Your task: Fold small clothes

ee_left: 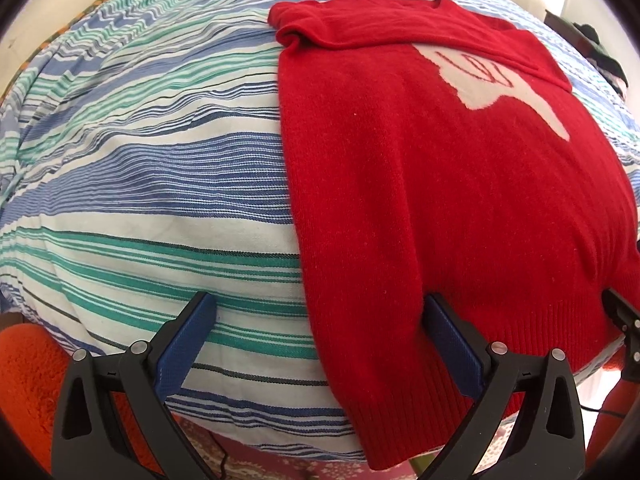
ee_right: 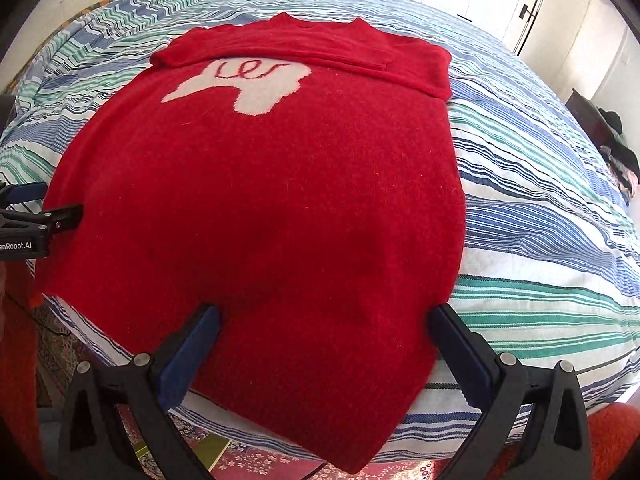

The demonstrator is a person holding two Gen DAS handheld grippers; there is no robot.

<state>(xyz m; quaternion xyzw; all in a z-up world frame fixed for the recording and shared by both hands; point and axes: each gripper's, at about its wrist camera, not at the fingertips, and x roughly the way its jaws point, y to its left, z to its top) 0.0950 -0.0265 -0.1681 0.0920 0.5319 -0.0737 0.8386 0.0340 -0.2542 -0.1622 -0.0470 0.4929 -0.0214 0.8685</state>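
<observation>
A red knit sweater (ee_left: 460, 184) with a white motif lies flat on the striped bedspread (ee_left: 140, 168), both sleeves folded across the chest near the collar. My left gripper (ee_left: 320, 304) is open over the sweater's lower left corner, one finger on the bedspread, the other over the hem. In the right wrist view the sweater (ee_right: 280, 200) fills the middle. My right gripper (ee_right: 324, 316) is open over its lower right corner at the hem. The left gripper (ee_right: 36, 216) shows at the left edge there; the right gripper's finger (ee_left: 624, 316) shows at the right edge of the left wrist view.
The striped bedspread (ee_right: 540, 208) runs wide on both sides of the sweater. The bed's near edge is just below the hem, with a patterned rug (ee_right: 256, 460) underneath. Dark clothes (ee_right: 616, 148) lie at the far right. White doors (ee_right: 500, 0) stand behind.
</observation>
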